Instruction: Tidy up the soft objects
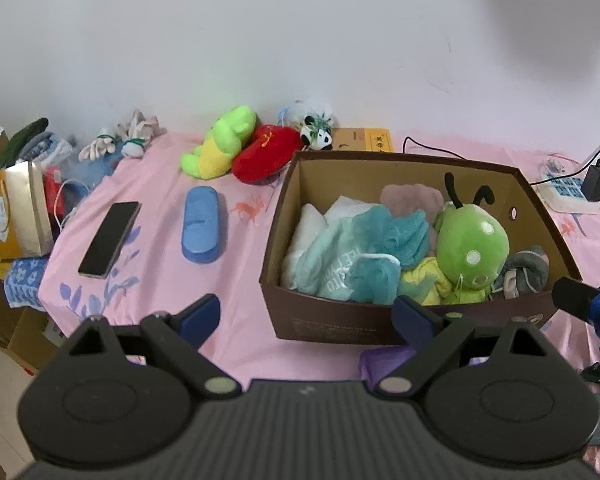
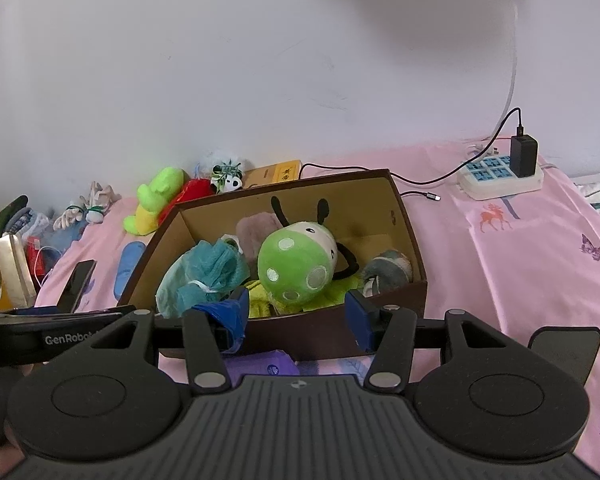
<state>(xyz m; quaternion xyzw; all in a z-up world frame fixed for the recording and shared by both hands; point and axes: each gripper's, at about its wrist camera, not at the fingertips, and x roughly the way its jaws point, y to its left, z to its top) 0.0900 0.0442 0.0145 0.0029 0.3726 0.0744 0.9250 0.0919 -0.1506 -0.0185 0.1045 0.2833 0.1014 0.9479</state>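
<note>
We see a plain white wall behind a bed under a pink sheet printed with small deer, butterflies and blue leaves. A soft grey shadow lies on the wall at upper right. Daylight is even and mild. At the left edge, cardboard boxes stand beside the bed.

Brown cardboard box, open-topped, holds a green spotted plush, teal mesh cloth, grey bundle. Left of box: blue slipper; behind it: green-yellow plush, red cushion.
</note>
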